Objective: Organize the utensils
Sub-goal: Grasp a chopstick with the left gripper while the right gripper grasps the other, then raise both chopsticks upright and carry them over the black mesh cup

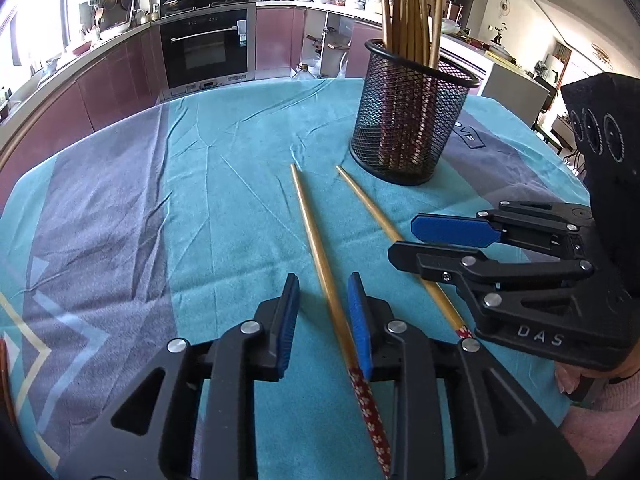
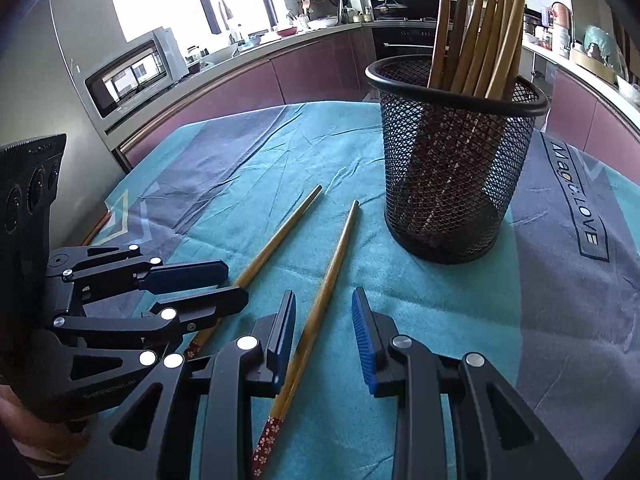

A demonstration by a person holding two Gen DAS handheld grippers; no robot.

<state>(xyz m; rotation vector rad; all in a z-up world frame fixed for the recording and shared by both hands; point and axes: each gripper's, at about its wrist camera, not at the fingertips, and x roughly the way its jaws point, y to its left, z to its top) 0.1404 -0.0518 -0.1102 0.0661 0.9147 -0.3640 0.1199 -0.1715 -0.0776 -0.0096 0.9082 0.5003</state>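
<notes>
Broadly, the bench (image 1: 224,200) fills both views, draped in a wrinkled teal cloth (image 2: 280,168) with grey-blue bands and printed lettering near its right side. Beyond its far edge runs a curved kitchen counter (image 1: 100,44) with maroon cabinet fronts and a built-in oven (image 1: 206,48).

Next in size, a black mesh cup (image 1: 408,112) stands upright on the cloth toward the far right, with a bundle of wooden chopsticks (image 1: 412,12) standing in it and rising well above its rim.

Nearer the cameras, two loose chopsticks lie flat on the cloth, apart from the cup, their tips pointing toward it and their red flower-patterned ends nearest the tools. The left chopstick (image 1: 320,256) runs between the fingers of the left tool (image 1: 324,320); its jaws are spread, and the right-hand blue pad (image 1: 360,320) appears to lie against the stick while the other pad stands clear of it. The right chopstick (image 2: 324,292) passes between the fingers of the right tool (image 2: 324,340), whose jaws are likewise spread, with the stick close to the left pad (image 2: 284,332); whether it touches I cannot tell.

Both tools sit low over the cloth, side by side, each turned roughly toward the cup.
</notes>
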